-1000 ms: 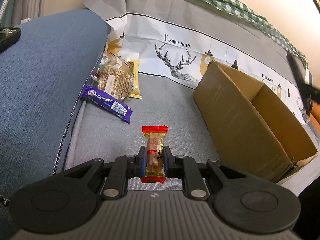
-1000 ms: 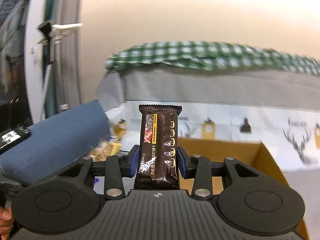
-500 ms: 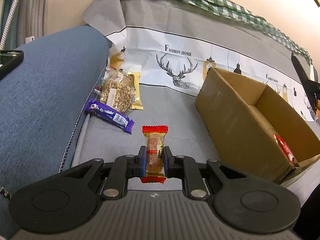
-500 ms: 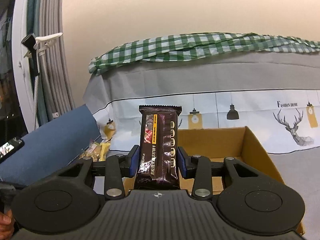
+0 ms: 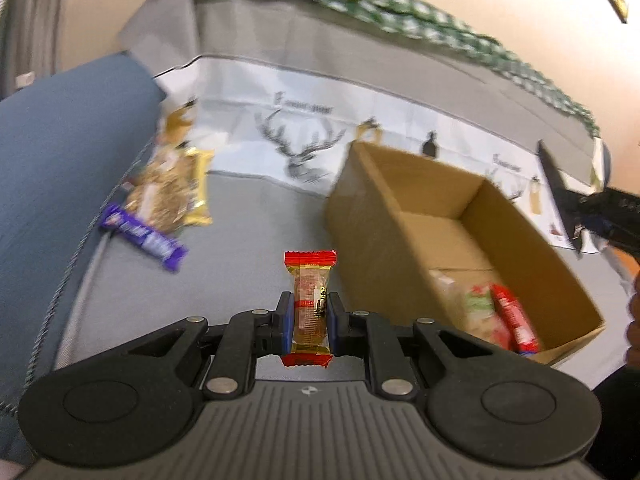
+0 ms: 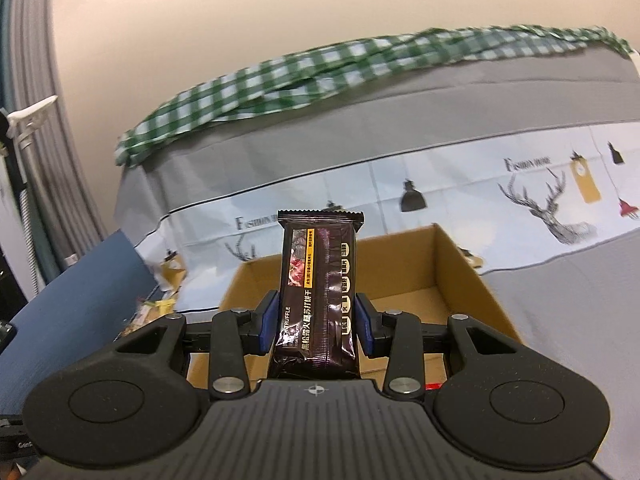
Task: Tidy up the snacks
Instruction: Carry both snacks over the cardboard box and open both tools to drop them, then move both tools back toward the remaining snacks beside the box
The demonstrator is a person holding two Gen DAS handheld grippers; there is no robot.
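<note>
gripping a red-ended snack (image 5: 310,304), left claw (image 5: 307,317) nears cardboard box (image 5: 404,240).

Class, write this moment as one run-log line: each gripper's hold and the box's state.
left gripper: holds red-ended snack bar | right gripper: holds dark brown wrapped biscuit pack | open cardboard box: contains snacks

A: Where is there room to pass?

B: The cardboard box (image 5: 404,216) is open on top, and its far half is bare floor. Red and green packets (image 5: 496,316) crowd its near right corner.

A: And left of it?

B: Clear grey cushion (image 5: 248,216) runs between the box wall and the snack pile (image 5: 168,196) at the far left. The blue armrest (image 5: 60,168) closes off that side.
</note>
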